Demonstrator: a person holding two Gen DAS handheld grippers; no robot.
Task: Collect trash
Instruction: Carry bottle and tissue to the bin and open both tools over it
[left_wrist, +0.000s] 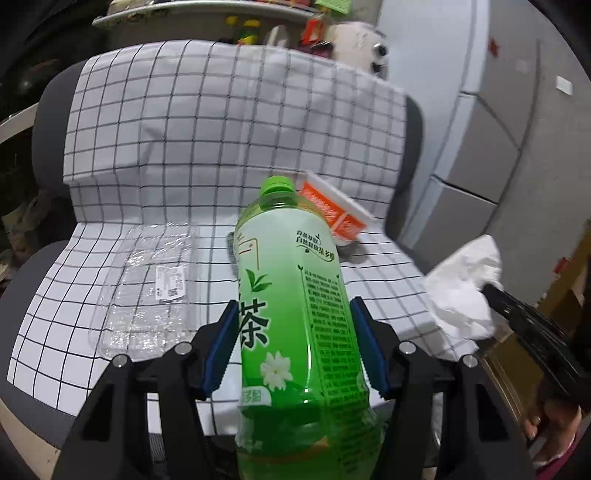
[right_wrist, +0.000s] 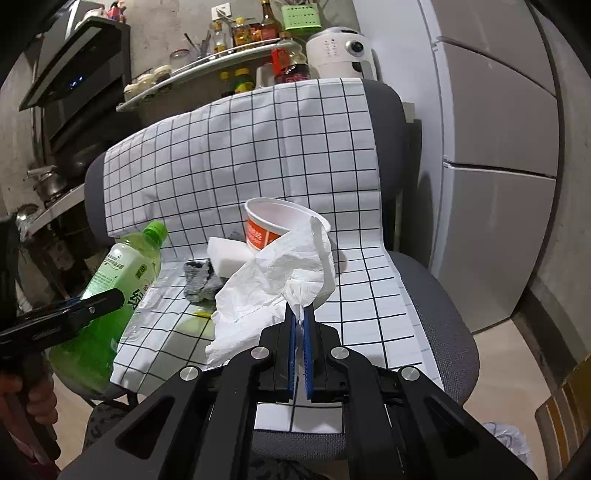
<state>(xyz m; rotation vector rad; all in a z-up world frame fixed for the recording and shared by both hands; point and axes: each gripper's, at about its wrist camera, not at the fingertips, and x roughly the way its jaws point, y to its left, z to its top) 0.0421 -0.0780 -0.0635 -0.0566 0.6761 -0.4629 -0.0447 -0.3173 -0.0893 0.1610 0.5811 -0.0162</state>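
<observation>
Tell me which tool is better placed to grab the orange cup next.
Neither is free: the left tool is shut on the green tea bottle, the right tool on the crumpled tissue. Once emptied, probably right: the orange cup lies just beyond its tips, on the checkered cloth.

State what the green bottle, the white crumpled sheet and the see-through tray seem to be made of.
Green bottle: glossy translucent plastic, light passes through.
White crumpled sheet: soft matte tissue paper, probably; it creases and droops.
See-through tray: thin clear plastic, glints along moulded ridges.
</observation>
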